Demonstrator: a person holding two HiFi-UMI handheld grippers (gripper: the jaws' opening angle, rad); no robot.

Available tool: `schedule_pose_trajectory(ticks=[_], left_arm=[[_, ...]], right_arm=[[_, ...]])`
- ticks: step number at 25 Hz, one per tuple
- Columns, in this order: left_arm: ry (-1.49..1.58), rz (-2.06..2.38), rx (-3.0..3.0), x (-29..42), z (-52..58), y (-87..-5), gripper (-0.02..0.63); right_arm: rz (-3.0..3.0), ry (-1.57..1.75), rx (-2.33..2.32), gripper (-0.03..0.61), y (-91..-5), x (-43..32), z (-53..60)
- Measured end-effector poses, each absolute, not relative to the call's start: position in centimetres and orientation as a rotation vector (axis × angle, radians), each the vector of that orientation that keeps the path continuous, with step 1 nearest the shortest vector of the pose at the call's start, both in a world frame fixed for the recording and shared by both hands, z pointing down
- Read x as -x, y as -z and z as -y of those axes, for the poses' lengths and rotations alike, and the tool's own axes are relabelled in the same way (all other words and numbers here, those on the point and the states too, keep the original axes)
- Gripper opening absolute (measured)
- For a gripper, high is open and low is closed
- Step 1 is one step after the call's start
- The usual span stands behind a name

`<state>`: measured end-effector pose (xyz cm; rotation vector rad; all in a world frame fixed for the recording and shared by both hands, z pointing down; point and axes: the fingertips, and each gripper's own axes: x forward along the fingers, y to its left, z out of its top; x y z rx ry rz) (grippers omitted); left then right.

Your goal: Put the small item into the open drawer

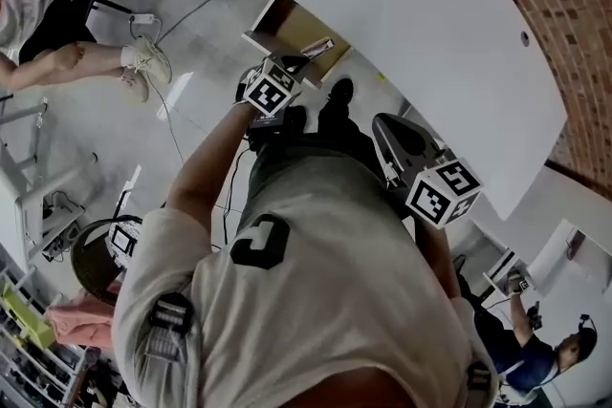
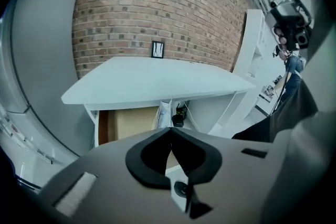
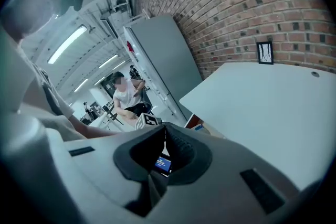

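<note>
Pinching a small flat item [image 2: 164, 113] in the clenched left gripper [image 2: 170, 129], open drawer [image 2: 128, 122] at 11 o'clock under the tabletop [image 2: 157, 81]. Holding the right gripper [image 3: 165, 131] pressed together, empty.

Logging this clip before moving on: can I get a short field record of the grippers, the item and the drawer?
left gripper: jaws shut on the small item, raised in front of the drawer
small item: thin, pale, sticks up from the jaw tips; not yet in the drawer
drawer: open under the white table, wooden inside
right gripper: jaws together, nothing between them
task stage: item held, not placed
</note>
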<state>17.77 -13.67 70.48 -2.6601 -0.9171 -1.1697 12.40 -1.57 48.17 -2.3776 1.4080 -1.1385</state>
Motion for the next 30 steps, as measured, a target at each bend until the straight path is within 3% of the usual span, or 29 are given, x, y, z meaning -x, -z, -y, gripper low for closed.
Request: schedule_pose_trajectory(ticks=[12,30], left_arm=[[1.393,0.938,2.696,-21.6,9.4,-78.7,0.005],[1.769,1.083,2.799,-18.2,7.1,-85.7,0.008]], right_arm=[[-1.418,1.337,2.267,0.006,-52.5,-14.2,0.2],[-1.47,1.461,2.144,0.006,-56.6,-12.6,2.3]])
